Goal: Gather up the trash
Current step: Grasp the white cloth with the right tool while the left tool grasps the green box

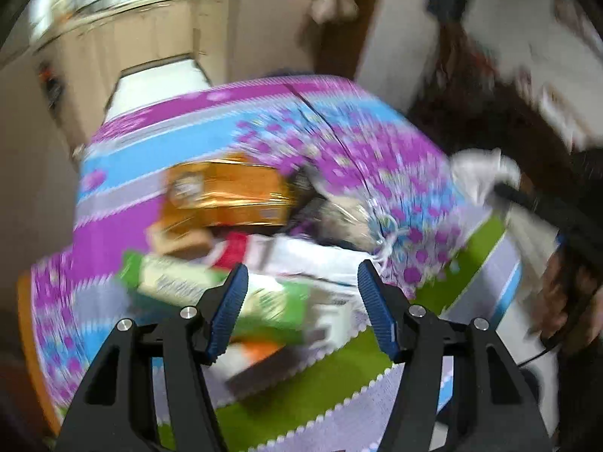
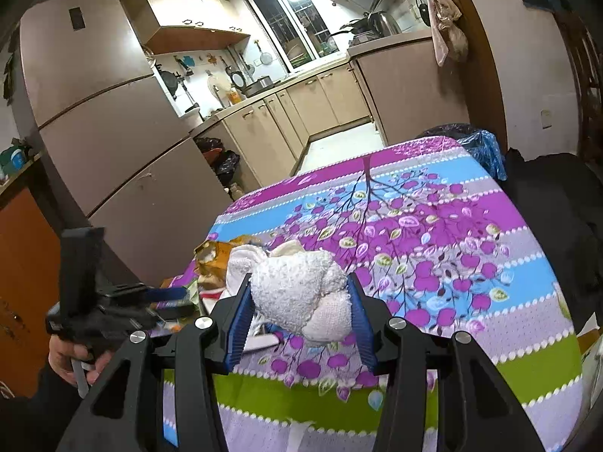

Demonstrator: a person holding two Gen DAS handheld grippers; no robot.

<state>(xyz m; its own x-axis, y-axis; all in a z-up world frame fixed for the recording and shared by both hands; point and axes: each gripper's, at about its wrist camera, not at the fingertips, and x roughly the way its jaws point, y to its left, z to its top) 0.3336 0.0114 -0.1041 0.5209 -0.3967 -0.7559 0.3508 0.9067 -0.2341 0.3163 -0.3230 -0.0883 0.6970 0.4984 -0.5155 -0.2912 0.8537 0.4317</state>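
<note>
My right gripper is shut on a crumpled white cloth and holds it above the table with the purple, blue and green cloth. In the blurred left wrist view my left gripper is open and empty above a pile of trash: an orange foil packet, a green and white carton, white papers and a clear wrapper. The white cloth in the right gripper shows there at the right. The left gripper shows at the left of the right wrist view, over the pile's edge.
A tall beige fridge stands left of the table. Kitchen cabinets and a white floor lie beyond. Black bin bags sit by the fridge, a blue bag behind the table's far corner. A dark chair is at the right.
</note>
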